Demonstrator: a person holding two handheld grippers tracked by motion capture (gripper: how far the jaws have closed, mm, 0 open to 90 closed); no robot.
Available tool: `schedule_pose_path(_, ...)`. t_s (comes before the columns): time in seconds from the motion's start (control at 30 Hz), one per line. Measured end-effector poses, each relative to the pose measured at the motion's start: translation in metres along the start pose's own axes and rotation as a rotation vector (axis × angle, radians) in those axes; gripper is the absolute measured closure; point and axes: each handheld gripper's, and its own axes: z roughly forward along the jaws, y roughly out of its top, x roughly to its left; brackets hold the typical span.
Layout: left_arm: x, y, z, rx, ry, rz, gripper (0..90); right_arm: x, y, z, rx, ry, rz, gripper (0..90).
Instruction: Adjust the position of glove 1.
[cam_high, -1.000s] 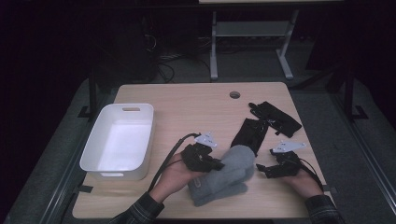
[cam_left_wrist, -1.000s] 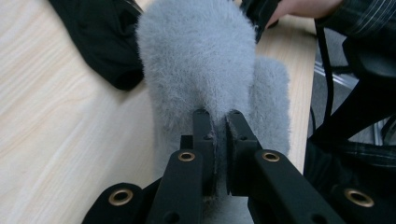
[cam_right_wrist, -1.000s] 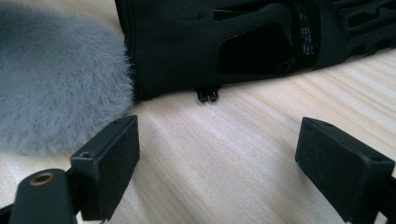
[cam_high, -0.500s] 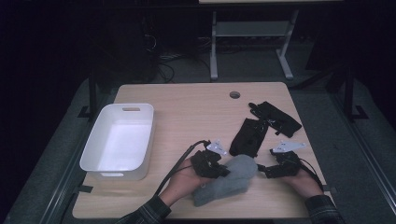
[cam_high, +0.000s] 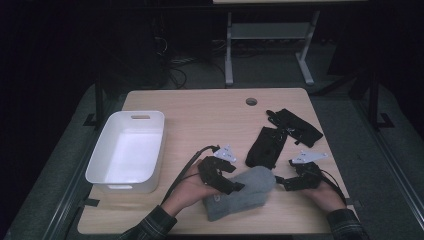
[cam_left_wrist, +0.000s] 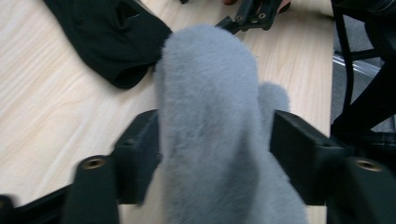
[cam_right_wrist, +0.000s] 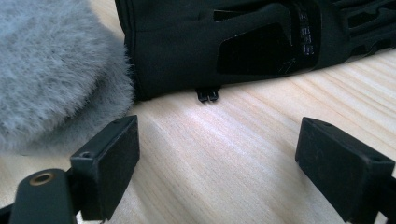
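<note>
Our left gripper (cam_high: 239, 187) has just been opening around the grey mitten (cam_high: 240, 192), jaws wide, letting go; our right gripper (cam_high: 278, 183) waits open, empty. Next we probably lift away.

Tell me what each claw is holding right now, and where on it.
Nothing is gripped. The left claw has just been opening around the grey mitten, which lies between its jaws. The right claw stands open over bare table.

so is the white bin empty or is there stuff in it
Empty: in the high view the white bin shows a bare white floor, and nothing lies inside it.
</note>
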Motion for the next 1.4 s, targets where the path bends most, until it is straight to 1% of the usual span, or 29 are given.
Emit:
schedule_pose_path(0.03, 0.002, -0.001, 0.0, 0.0, 0.005, -0.005, 27.2, 0.0, 0.0, 0.0, 0.0, 0.0, 0.0, 13.5)
schedule_pose_path(0.07, 0.004, -0.002, 0.0, 0.004, 0.006, -0.004, 23.4, 0.0, 0.0, 0.0, 0.0, 0.0, 0.0, 13.6)
schedule_pose_path(0.1, 0.006, -0.002, 0.0, 0.0, 0.004, -0.004, 23.4, 0.0, 0.0, 0.0, 0.0, 0.0, 0.001, 13.5)
schedule_pose_path(0.17, 0.011, -0.004, 0.002, 0.01, 0.005, -0.01, 19.6, 0.0, 0.0, 0.0, 0.0, 0.0, 0.0, 13.5)
schedule_pose_path(0.27, 0.017, -0.004, 0.004, -0.009, -0.016, -0.021, 18.1, 0.0, 0.0, 0.0, -0.003, -0.001, -0.005, 13.5)
schedule_pose_path(0.4, 0.021, 0.002, 0.009, -0.019, -0.022, -0.015, 18.0, 0.0, 0.0, 0.0, -0.004, -0.001, -0.007, 13.6)
schedule_pose_path(0.5, 0.022, 0.001, 0.017, 0.005, -0.019, -0.014, 18.0, 0.0, 0.0, 0.0, -0.004, -0.001, -0.007, 13.5)
schedule_pose_path(0.57, 0.022, -0.002, 0.023, 0.033, -0.019, -0.013, 18.0, 0.0, 0.0, 0.0, -0.004, -0.001, -0.007, 13.5)
schedule_pose_path(0.63, 0.023, -0.004, 0.027, 0.058, -0.01, -0.01, 18.0, -0.001, 0.0, 0.0, -0.004, -0.001, -0.007, 13.6)
schedule_pose_path(0.7, 0.025, -0.007, 0.031, 0.079, -0.024, -0.027, 18.0, 0.0, 0.0, 0.0, -0.004, -0.001, -0.007, 13.5)
schedule_pose_path(0.77, 0.025, -0.008, 0.034, 0.098, -0.025, -0.028, 18.0, 0.0, 0.0, 0.0, -0.004, -0.001, -0.007, 13.5)
schedule_pose_path(0.83, 0.024, -0.008, 0.037, 0.122, -0.031, -0.023, 17.9, -0.001, 0.0, 0.0, -0.004, -0.001, -0.008, 13.6)
schedule_pose_path(0.9, 0.023, -0.009, 0.041, 0.15, -0.032, -0.008, 17.9, -0.001, 0.0, 0.0, -0.004, -0.002, -0.008, 13.5)
schedule_pose_path(0.97, 0.024, -0.01, 0.045, 0.162, -0.037, -0.004, 17.8, -0.001, 0.0, 0.0, -0.005, -0.002, -0.009, 13.5)
schedule_pose_path(1.1, 0.028, -0.014, 0.05, 0.169, -0.077, -0.031, 17.7, 0.0, 0.0, 0.0, -0.004, -0.002, -0.008, 13.5)
schedule_pose_path(1.13, 0.029, -0.014, 0.051, 0.167, -0.083, -0.039, 17.9, 0.0, 0.0, 0.0, -0.004, -0.002, -0.008, 13.5)
schedule_pose_path(1.17, 0.03, -0.015, 0.052, 0.163, -0.094, -0.039, 19.2, 0.0, 0.0, 0.001, -0.004, -0.002, -0.008, 13.5)
schedule_pose_path(1.23, 0.029, -0.015, 0.052, 0.158, -0.117, -0.04, 24.9, 0.0, 0.0, 0.001, -0.003, -0.001, -0.006, 13.5)
schedule_pose_path(1.3, 0.028, -0.015, 0.053, 0.165, -0.138, -0.024, 31.1, 0.0, 0.001, 0.001, -0.004, -0.001, -0.007, 13.5)
schedule_pose_path(1.33, 0.028, -0.015, 0.054, 0.166, -0.148, -0.035, 33.1, 0.0, 0.001, 0.001, -0.003, -0.001, -0.006, 13.5)
schedule_pose_path(1.4, 0.028, -0.015, 0.055, 0.169, -0.161, -0.042, 35.9, 0.0, 0.001, 0.001, -0.003, -0.002, -0.005, 13.5)
